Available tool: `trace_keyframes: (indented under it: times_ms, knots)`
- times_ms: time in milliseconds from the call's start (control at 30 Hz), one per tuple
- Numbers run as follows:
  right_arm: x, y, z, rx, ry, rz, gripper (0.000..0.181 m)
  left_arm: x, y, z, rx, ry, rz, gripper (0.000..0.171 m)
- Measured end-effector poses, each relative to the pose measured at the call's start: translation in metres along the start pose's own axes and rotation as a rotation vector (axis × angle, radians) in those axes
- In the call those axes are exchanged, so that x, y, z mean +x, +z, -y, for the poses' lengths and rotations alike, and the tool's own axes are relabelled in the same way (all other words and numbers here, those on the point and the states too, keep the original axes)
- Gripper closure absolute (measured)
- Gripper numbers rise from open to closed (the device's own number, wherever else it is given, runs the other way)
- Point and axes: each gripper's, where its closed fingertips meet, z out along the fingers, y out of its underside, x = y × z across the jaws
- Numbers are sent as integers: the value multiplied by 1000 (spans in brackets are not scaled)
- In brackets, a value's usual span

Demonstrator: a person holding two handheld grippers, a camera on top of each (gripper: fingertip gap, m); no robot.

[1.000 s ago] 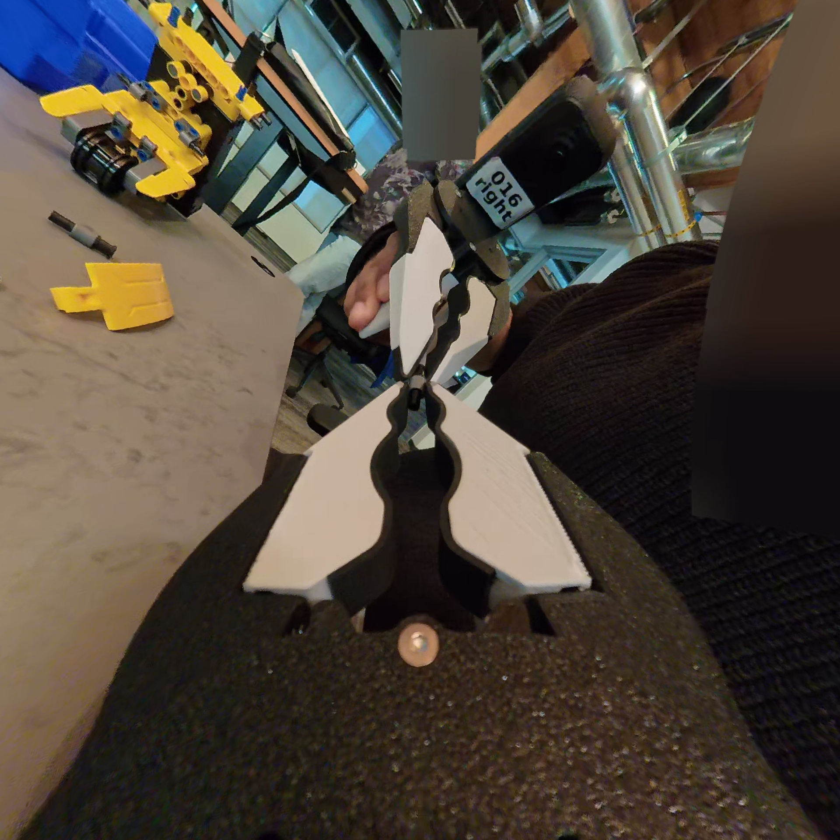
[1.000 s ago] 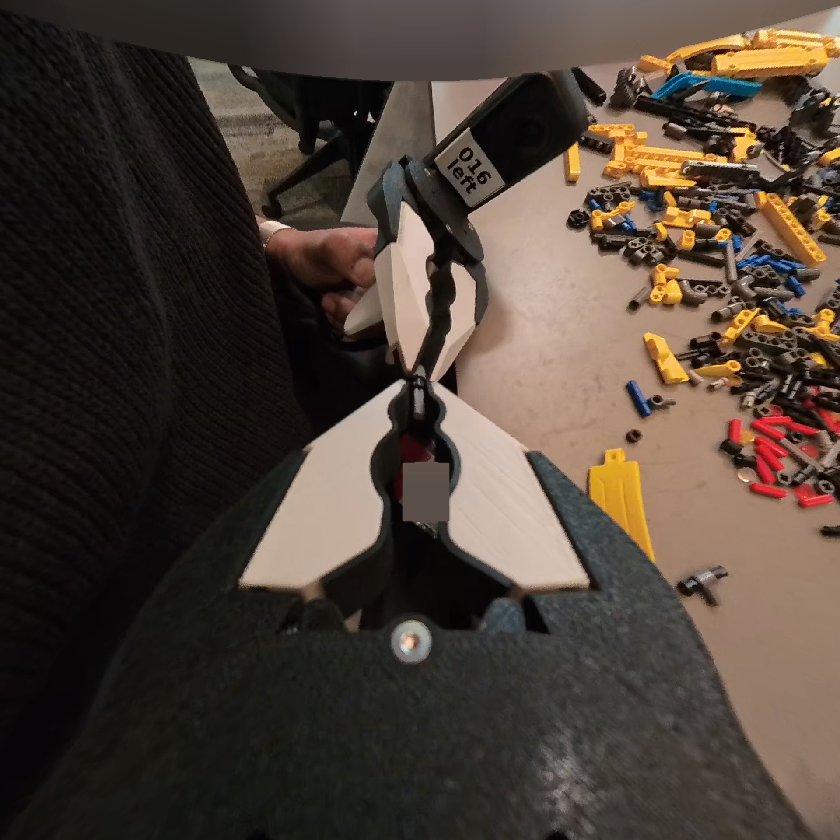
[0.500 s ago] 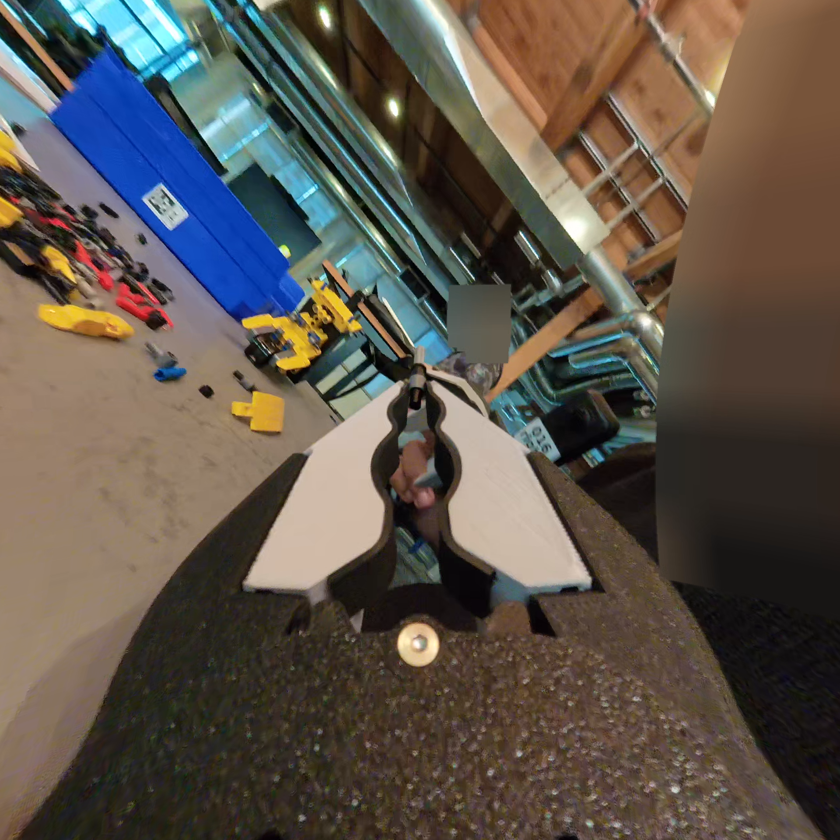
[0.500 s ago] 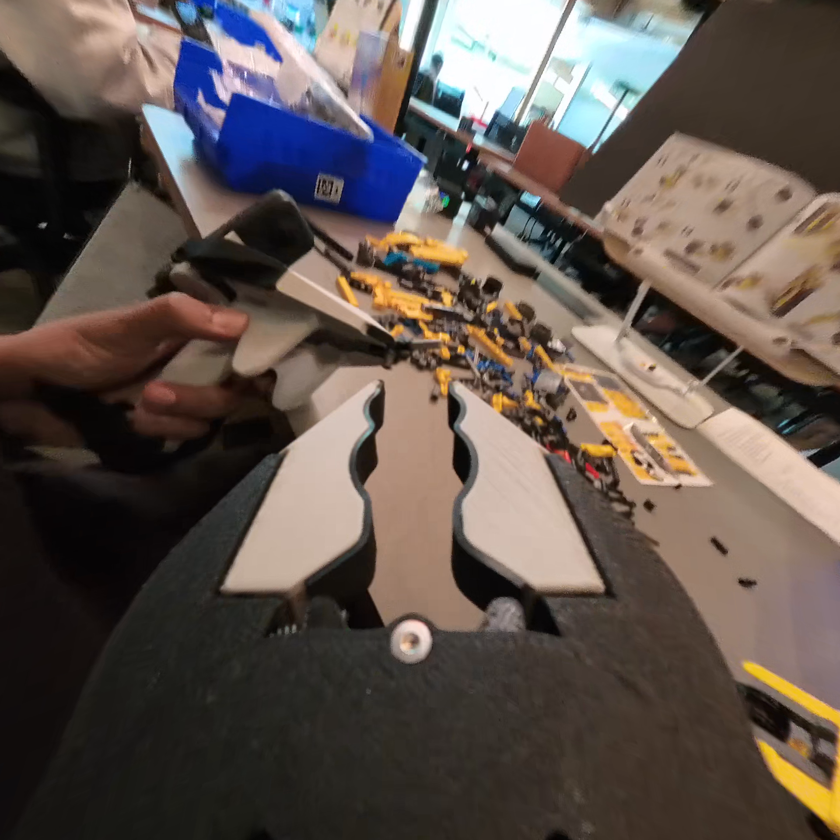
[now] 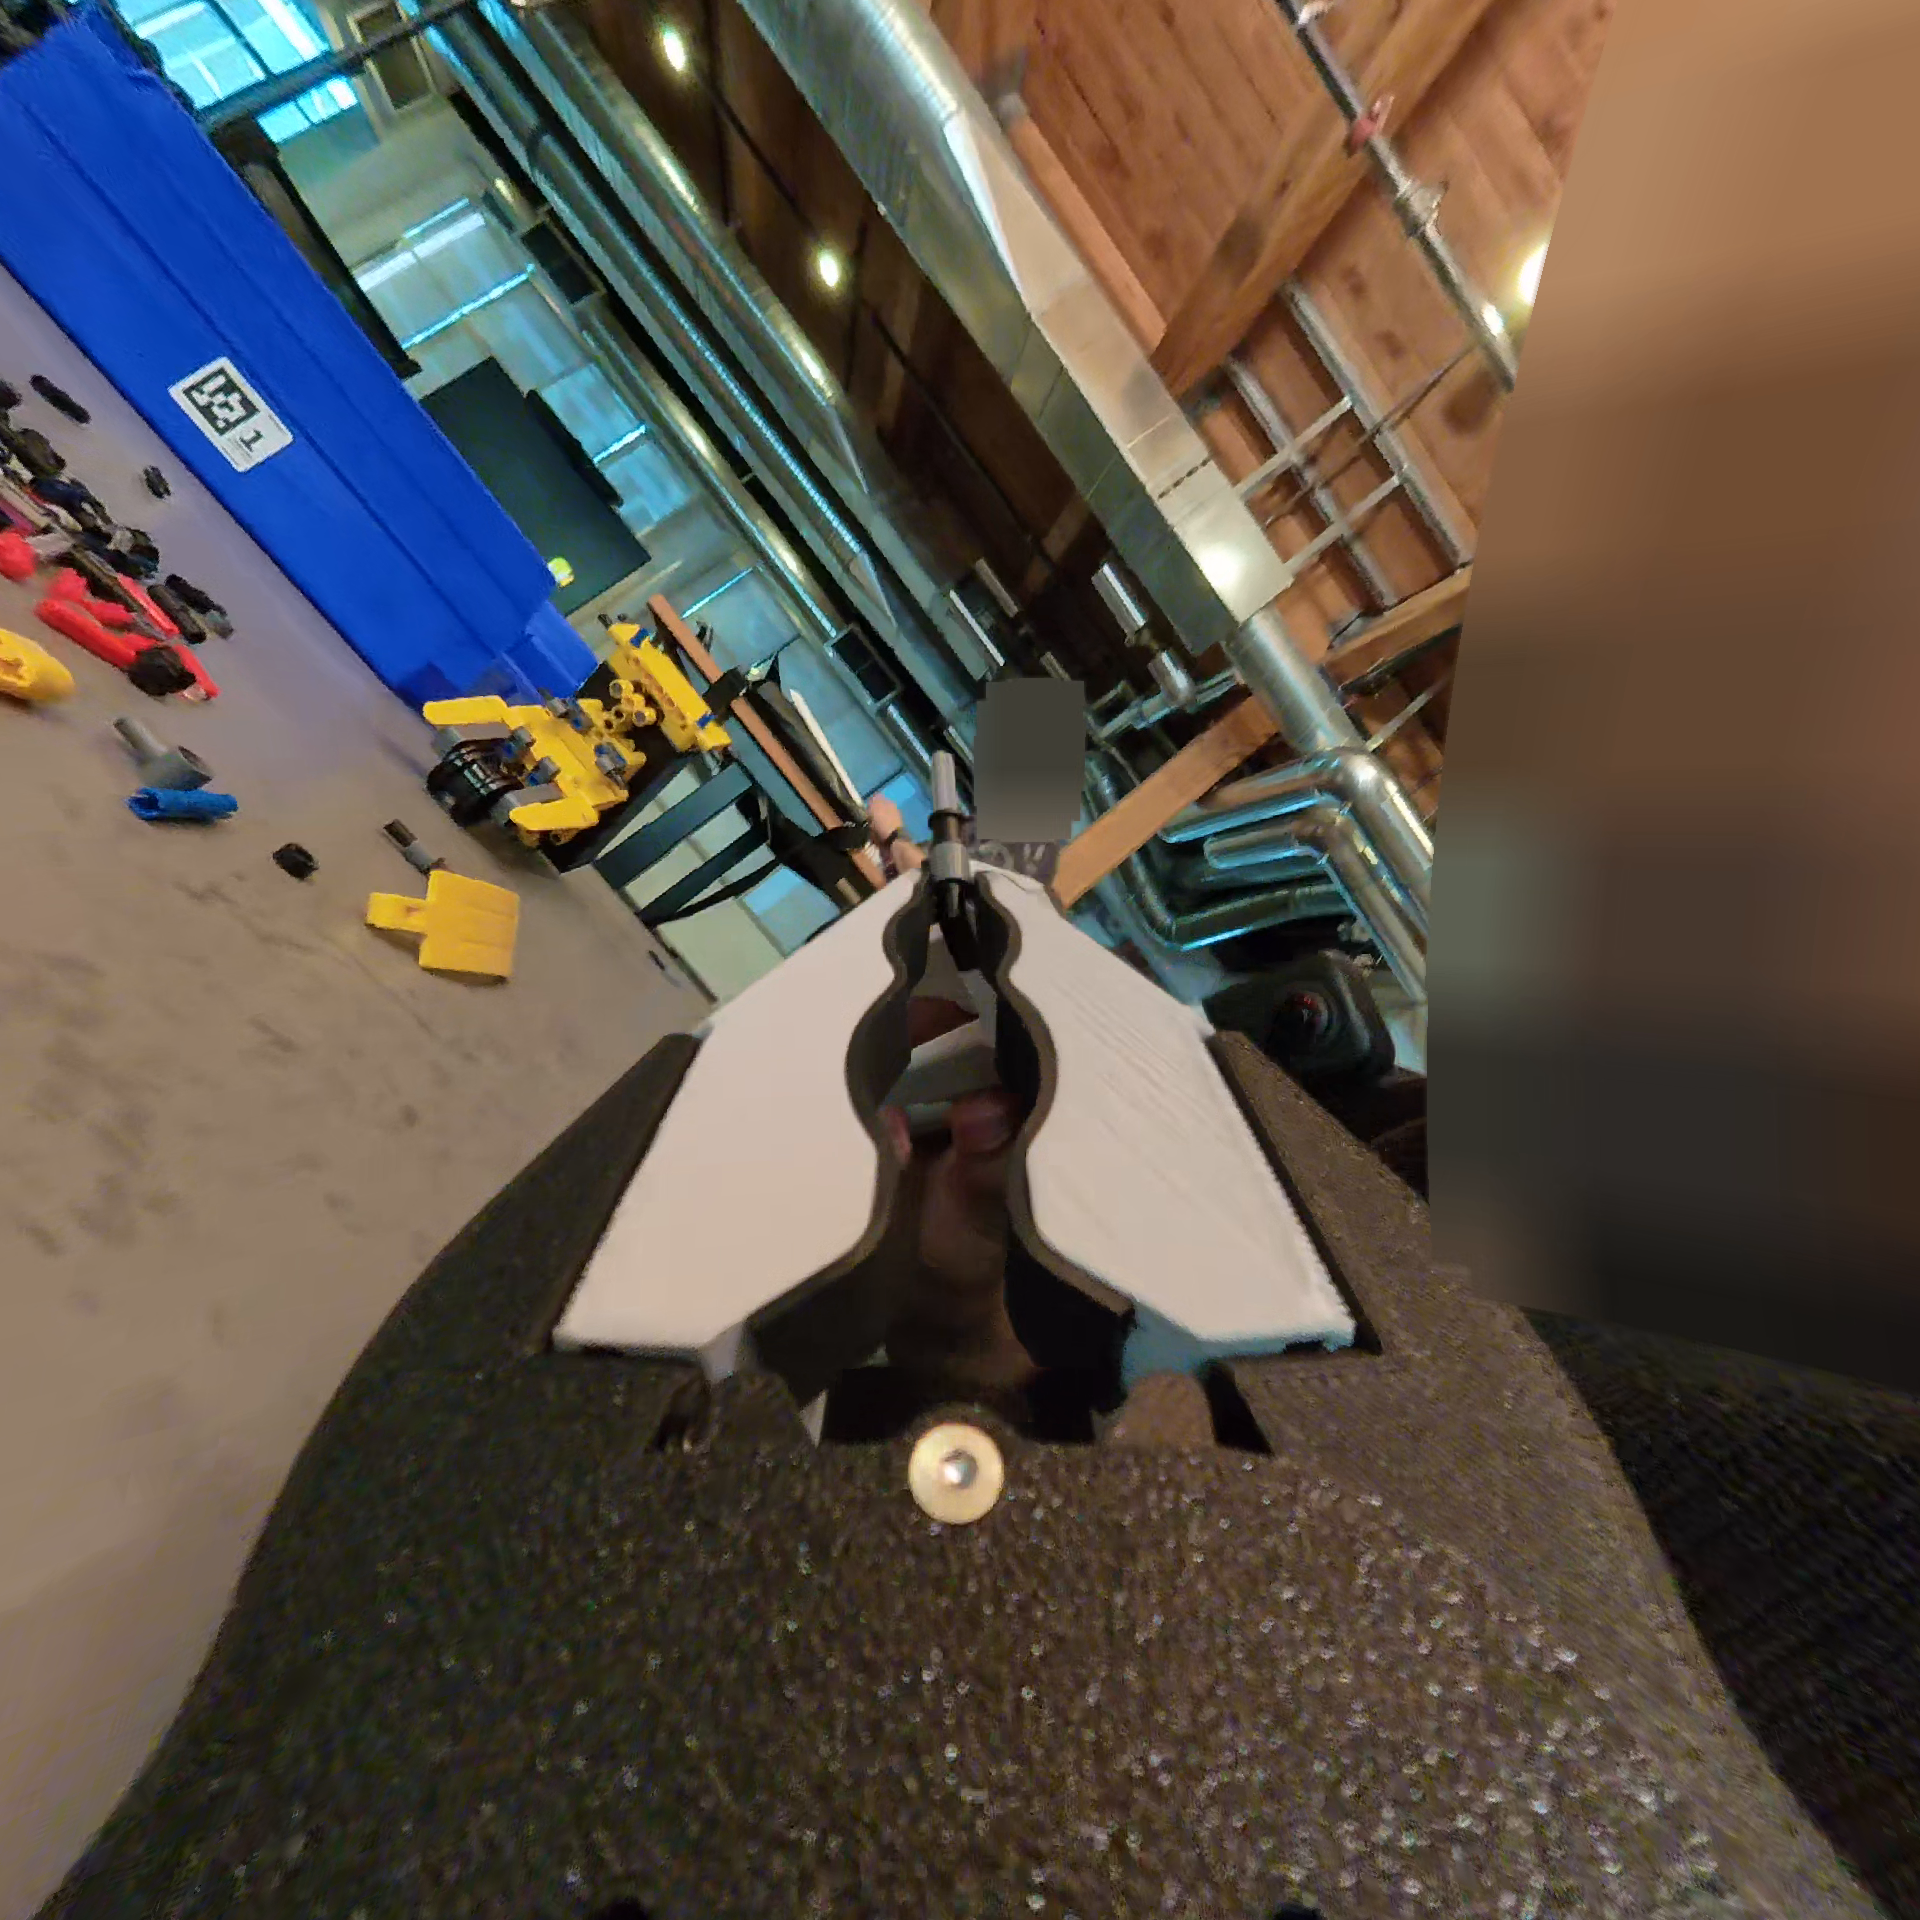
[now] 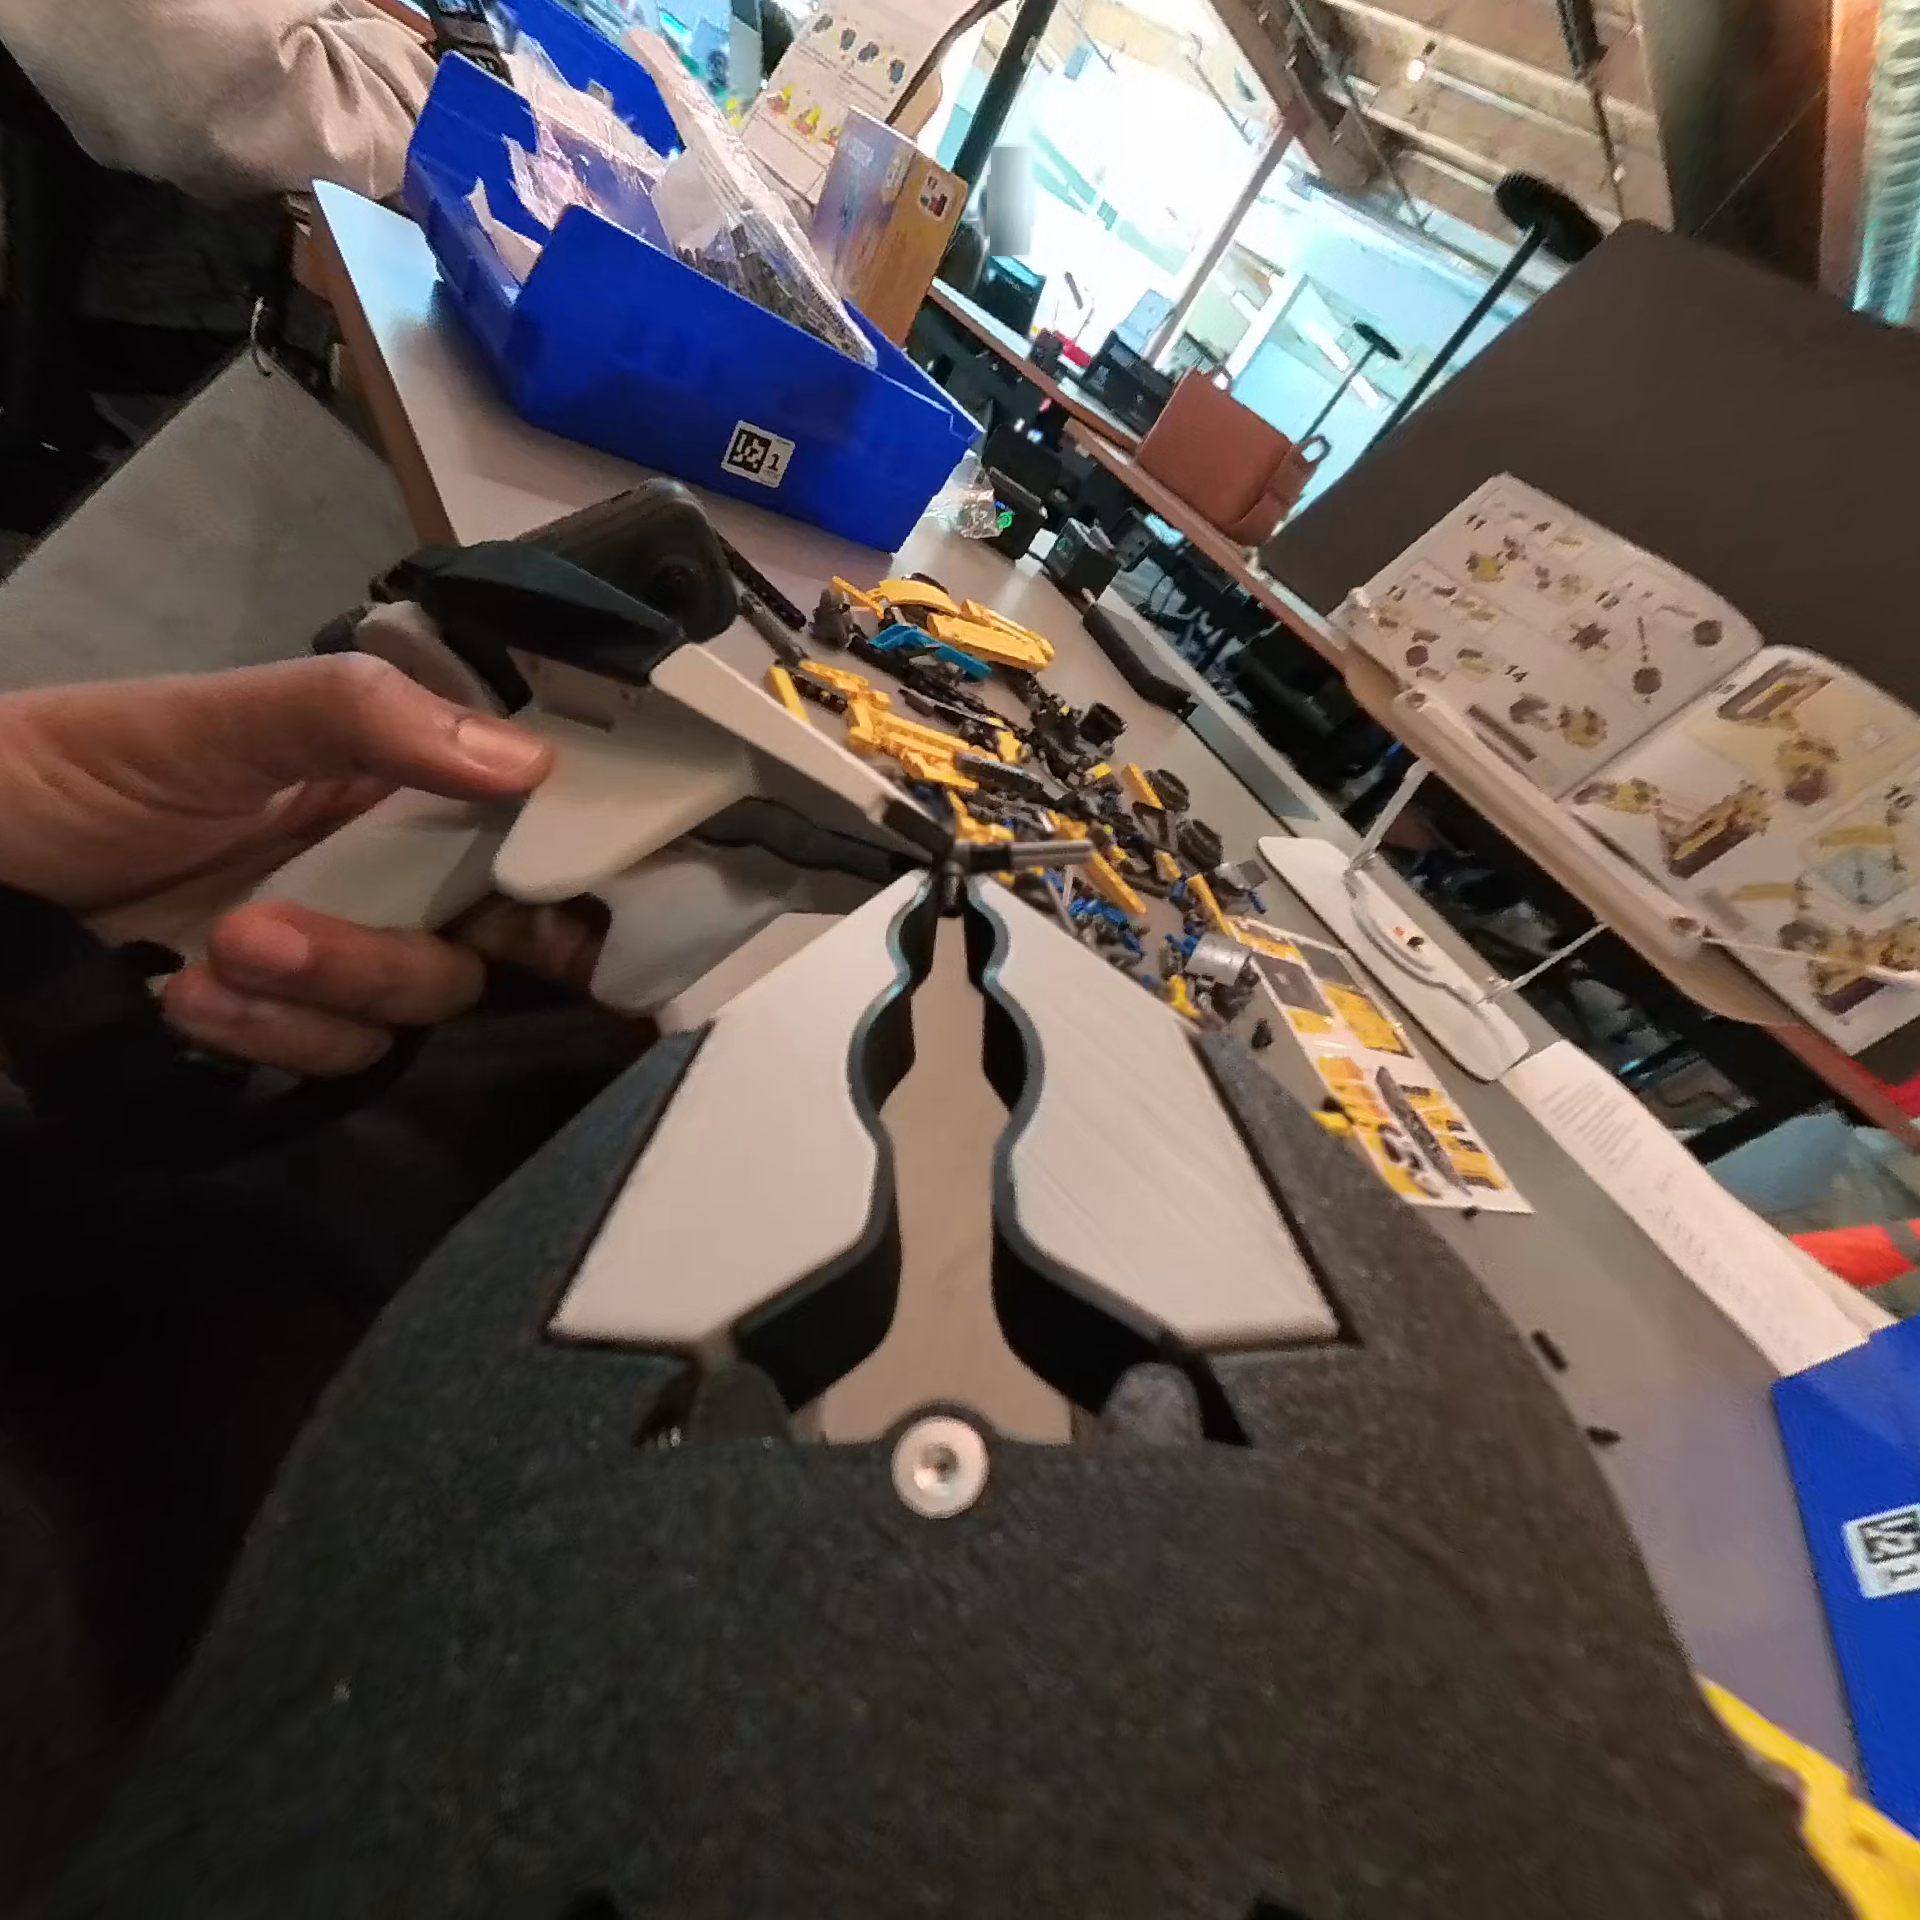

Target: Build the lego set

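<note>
My left gripper (image 5: 948, 906) is shut on a small grey and black axle pin (image 5: 944, 821) that sticks out past its tips, held in the air above the table's edge. In the right wrist view the left gripper (image 6: 920, 831) comes in from the left in a person's hand (image 6: 260, 769), with the pin (image 6: 1023, 854) pointing right. My right gripper (image 6: 948, 891) sits just under that tip, jaws closed to a narrow gap on the pin's black end. From the left wrist view the right gripper's tips are hidden.
A grey table (image 5: 156, 1143) carries a yellow half-built model (image 5: 561, 758), a yellow flat panel (image 5: 447, 925) and a blue bin (image 5: 260, 416). The right view shows a pile of loose parts (image 6: 1039, 769), an open booklet on a stand (image 6: 1610, 748) and a sticker sheet (image 6: 1382, 1101). My two grippers' fingertips are within a few centimetres of each other.
A second ago both grippers held the pin tip to tip. The right one opened and swung round to face the table, then closed again at the pin. The left kept its grip.
</note>
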Motion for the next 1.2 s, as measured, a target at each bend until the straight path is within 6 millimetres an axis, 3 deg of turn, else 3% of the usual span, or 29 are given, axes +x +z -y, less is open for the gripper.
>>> trace_keyframes:
  times_ms: [167,400,500,633,767,1033,1200]
  knots:
    - [16,-16,-17,-6,168,80,179,-2,0,0,-29,73,33,151]
    - [73,-51,-61,-35,339,85,179,-17,16,-20,-259,491,286,149]
    - [86,-56,-82,-75,337,72,179,-31,27,-28,-374,617,387,147]
    - [89,-57,-105,-147,302,92,179,-65,34,-27,-536,719,569,140]
    - [91,-58,-114,-172,289,122,179,-83,42,-12,-572,772,627,139]
    - [94,-59,-109,-107,383,237,179,-84,54,8,-550,689,604,138]
    - [95,-57,-114,-116,303,250,179,-84,61,29,-508,875,660,138]
